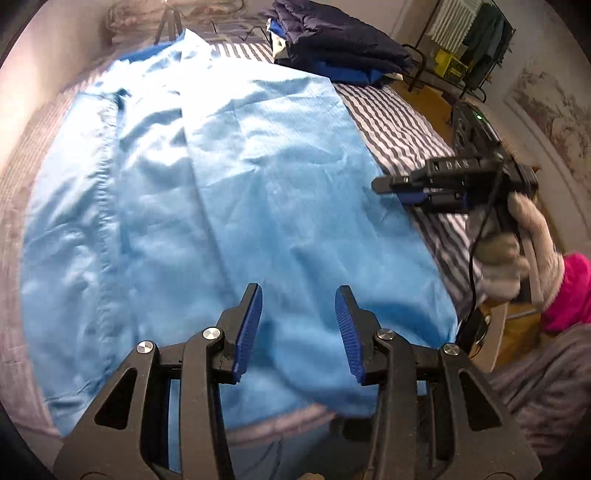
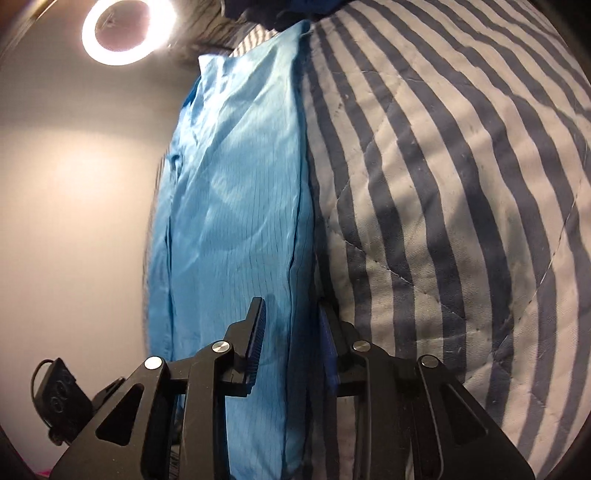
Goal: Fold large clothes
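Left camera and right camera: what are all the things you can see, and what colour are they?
Light blue garment: one, light blue, spread across the bed.
Striped quilt: one, dark blue and pale stripes, under the garment.
Folded clothes pile: one, dark blue, far end of the bed.
Clothes rack: one, black, with hanging clothes, far right corner.
Ring light: one, glowing white, top left of right view.
Left gripper: black with blue pads, open above the garment.
Right gripper: black, open at the garment's edge.
Pink sleeve: one, right edge.
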Motion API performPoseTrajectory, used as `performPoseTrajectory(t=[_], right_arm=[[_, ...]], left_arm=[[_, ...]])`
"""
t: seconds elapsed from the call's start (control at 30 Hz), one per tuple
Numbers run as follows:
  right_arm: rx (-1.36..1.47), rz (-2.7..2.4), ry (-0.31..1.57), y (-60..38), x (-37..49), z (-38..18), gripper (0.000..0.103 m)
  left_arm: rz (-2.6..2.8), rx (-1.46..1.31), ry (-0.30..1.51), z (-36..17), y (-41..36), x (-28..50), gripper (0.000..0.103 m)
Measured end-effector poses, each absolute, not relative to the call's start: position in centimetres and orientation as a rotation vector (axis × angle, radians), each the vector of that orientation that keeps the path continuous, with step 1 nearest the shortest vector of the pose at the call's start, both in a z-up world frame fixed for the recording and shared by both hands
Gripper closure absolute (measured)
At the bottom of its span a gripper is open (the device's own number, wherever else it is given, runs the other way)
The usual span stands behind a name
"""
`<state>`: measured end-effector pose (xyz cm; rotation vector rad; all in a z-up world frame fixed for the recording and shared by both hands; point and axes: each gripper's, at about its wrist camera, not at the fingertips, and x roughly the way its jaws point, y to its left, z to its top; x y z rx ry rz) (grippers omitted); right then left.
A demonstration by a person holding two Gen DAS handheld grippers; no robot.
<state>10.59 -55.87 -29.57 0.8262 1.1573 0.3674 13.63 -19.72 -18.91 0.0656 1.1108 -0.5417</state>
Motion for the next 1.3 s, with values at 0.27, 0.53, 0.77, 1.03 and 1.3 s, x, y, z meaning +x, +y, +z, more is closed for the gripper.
performPoseTrajectory(t=[0.27,0.53,0.77,1.03,1.3], right_arm=[[0.649,0.358,1.217,-52.9,11.4,-27.2,0.102],[0.565,0.264,1.253,-51.6,12.2,-25.0,0.102],[0.486,0.214,1.230,-48.6,13.7,-21.8,0.102],[0.171,0.253,1.194,-40.2,15.5,-17.3,0.102],[-0.057,0.380,1.230,-28.6,18.0,-19.5,0.102]], left_arm=[[-0.546,0.099,1.178,-23.3,-21.4,14.2,0.061],[-0.577,-0.027,1.146,-22.2,-19.9,13.9,0.061],[-0.636,-0.096,1.192,-22.3,-19.1,13.7,0.061],[-0.560,-0.368,1.065,-15.0,-9.4,11.4,0.061],[-0.281,-0.523,0.889,-11.0,3.1,11.0,0.061]])
